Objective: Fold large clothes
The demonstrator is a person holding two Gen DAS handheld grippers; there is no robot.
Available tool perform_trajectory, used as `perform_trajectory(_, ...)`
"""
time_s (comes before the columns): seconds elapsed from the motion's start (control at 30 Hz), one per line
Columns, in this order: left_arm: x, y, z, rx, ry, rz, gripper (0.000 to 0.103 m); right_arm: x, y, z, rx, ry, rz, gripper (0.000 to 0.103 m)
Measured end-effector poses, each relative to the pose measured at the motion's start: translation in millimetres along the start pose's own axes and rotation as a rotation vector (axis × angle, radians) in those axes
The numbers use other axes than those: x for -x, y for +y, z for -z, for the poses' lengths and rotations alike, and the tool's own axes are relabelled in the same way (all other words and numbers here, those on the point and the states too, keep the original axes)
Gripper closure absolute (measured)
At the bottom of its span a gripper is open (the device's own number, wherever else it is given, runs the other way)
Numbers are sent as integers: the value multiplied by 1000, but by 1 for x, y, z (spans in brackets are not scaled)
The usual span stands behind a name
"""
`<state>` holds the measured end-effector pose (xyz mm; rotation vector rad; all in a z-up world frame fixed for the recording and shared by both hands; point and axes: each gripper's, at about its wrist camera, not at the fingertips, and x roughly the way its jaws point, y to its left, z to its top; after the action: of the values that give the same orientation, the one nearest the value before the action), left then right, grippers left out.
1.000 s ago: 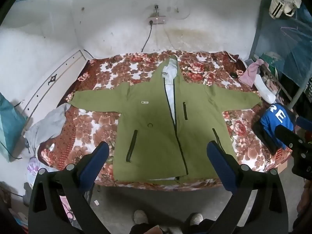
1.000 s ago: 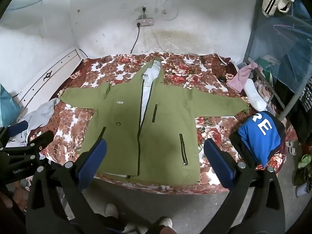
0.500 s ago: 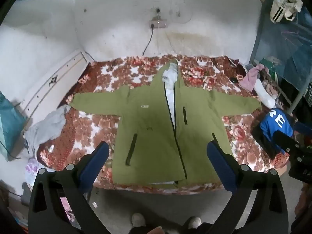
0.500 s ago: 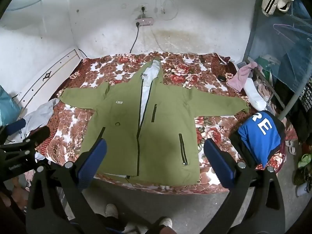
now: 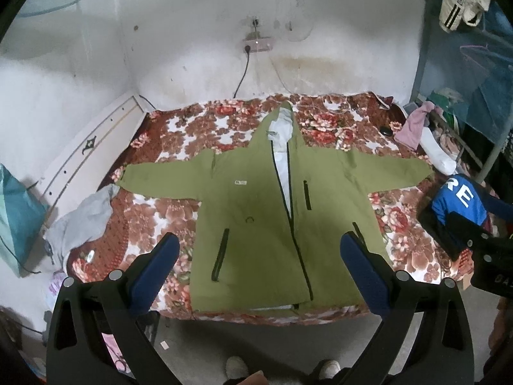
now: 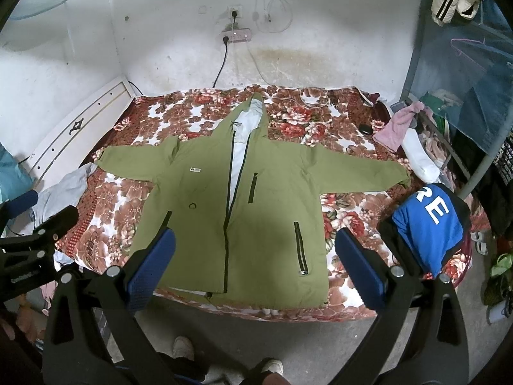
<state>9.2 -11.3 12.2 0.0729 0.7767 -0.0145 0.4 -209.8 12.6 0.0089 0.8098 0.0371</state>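
An olive-green hooded jacket [image 5: 269, 221] lies flat and face up in the middle of the bed [image 5: 179, 134], sleeves spread left and right, hood toward the far wall. The left gripper [image 5: 261, 269] and right gripper [image 6: 255, 263] hover over the bed's near edge, fingers spread wide and holding nothing. A folded blue garment [image 6: 429, 224] sits at the bed's right near corner.

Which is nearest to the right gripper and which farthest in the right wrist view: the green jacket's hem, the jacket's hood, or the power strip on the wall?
From the right gripper:
1. Green jacket's hem, at the near edge of the bed, between the open fingers.
2. Jacket's hood, toward the far side of the bed.
3. Power strip, on the back wall above the bed.
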Motion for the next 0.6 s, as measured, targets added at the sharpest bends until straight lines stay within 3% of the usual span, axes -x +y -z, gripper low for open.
perform_trajectory(0.6,-38,-14,-19,41,75,3,5,-30,-31,-20,-11,13,-30,5)
